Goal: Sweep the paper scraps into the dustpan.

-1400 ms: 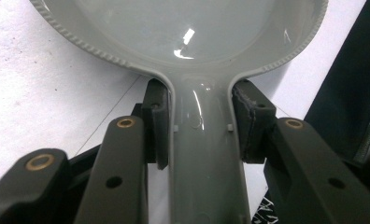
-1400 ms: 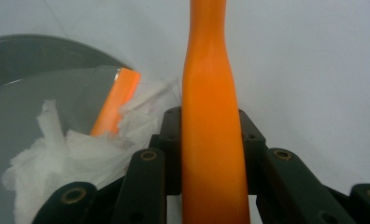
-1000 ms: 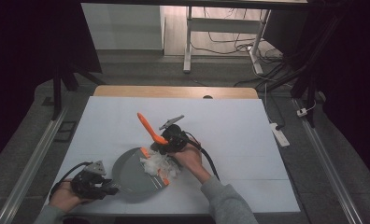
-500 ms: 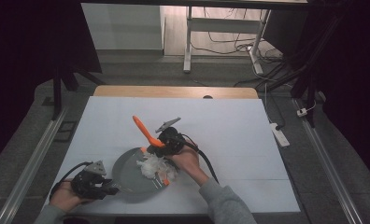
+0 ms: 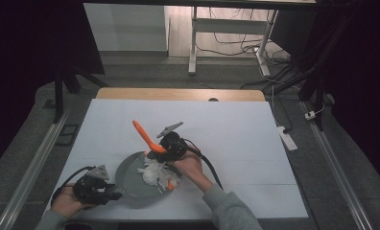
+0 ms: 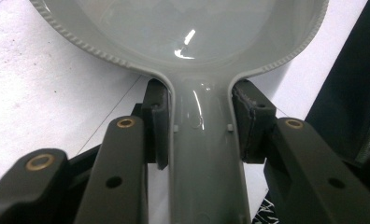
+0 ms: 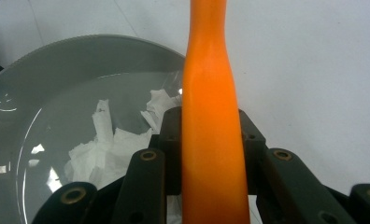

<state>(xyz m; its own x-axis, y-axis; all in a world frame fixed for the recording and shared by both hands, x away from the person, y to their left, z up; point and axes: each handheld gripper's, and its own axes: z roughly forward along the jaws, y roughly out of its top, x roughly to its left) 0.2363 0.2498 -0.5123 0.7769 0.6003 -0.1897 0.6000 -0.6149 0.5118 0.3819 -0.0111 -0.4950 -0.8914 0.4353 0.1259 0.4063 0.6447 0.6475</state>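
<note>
A grey pan (image 5: 125, 165) sits near the front of the white table with torn white paper pieces (image 5: 154, 172) in it. My left gripper (image 5: 112, 192) is shut on the pan's handle (image 6: 199, 154), its pads (image 6: 157, 121) pressing on both sides just below the ribbed rim (image 6: 103, 56). My right gripper (image 5: 161, 149) is shut on an orange utensil (image 5: 142, 132), whose handle (image 7: 211, 93) slants up and to the left over the pan's far edge. In the right gripper view the paper pieces (image 7: 108, 149) lie in the pan (image 7: 80, 51) to the left of the handle.
The white tabletop (image 5: 236, 139) stretches right and behind the pan. A wooden strip (image 5: 178, 94) runs along its far edge. A white power strip (image 5: 286, 138) lies off the table's right side, and a cable (image 5: 212, 170) trails from the right gripper.
The orange utensil's top end has drifted a little to the left with the right gripper. The left gripper and the pan have stayed put.
</note>
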